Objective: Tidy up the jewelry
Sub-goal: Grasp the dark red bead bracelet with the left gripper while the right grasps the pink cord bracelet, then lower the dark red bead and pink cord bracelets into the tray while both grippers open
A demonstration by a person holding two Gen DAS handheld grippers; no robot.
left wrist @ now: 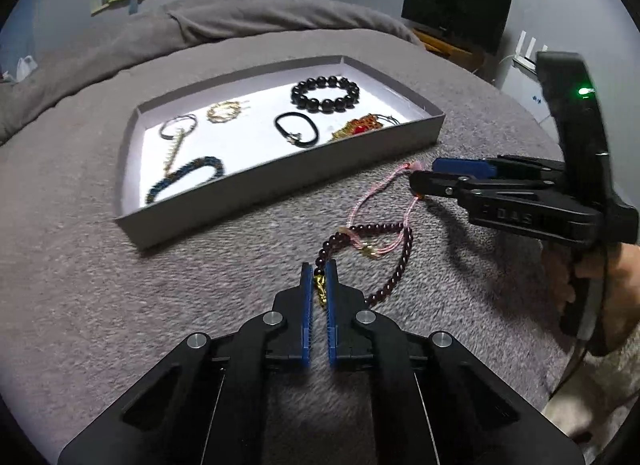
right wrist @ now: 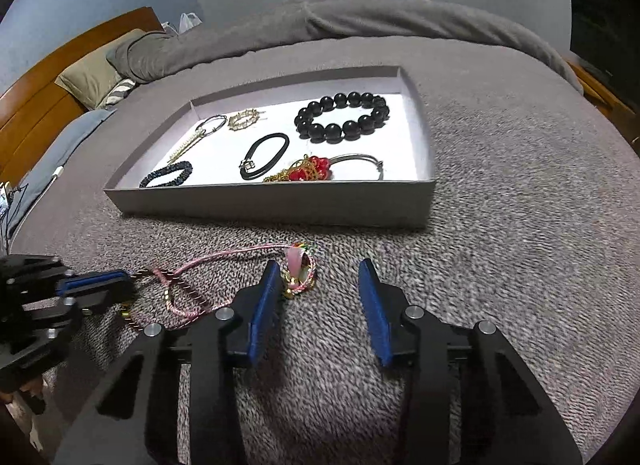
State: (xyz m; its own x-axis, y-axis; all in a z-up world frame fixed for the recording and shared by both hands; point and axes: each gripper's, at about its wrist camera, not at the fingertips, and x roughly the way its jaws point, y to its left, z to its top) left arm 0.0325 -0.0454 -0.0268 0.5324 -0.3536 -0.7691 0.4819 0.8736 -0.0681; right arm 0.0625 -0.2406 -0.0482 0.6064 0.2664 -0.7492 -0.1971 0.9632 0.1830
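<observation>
A dark red bead bracelet [left wrist: 394, 277] lies on the grey blanket, tangled with a pink cord bracelet [left wrist: 376, 193]. My left gripper [left wrist: 319, 267] is shut on the bead bracelet's gold charm. In the right wrist view it shows at the left edge [right wrist: 120, 285], beside the beads [right wrist: 188, 289]. My right gripper [right wrist: 319, 269] stands open around the pink cord's pendant end [right wrist: 298, 271], which rests near its left finger. From the left wrist view the right gripper [left wrist: 424, 173] sits at the cord's far end. Behind both stands the grey tray [left wrist: 280, 181] [right wrist: 272, 201].
The tray holds a black bead bracelet [right wrist: 342, 116], a black cord band [right wrist: 265, 155], a red and gold piece [right wrist: 308, 171], a blue braided band [right wrist: 167, 179] and gold and silver pieces. A wooden headboard [right wrist: 36, 97] is far left, a TV [left wrist: 456, 5] far right.
</observation>
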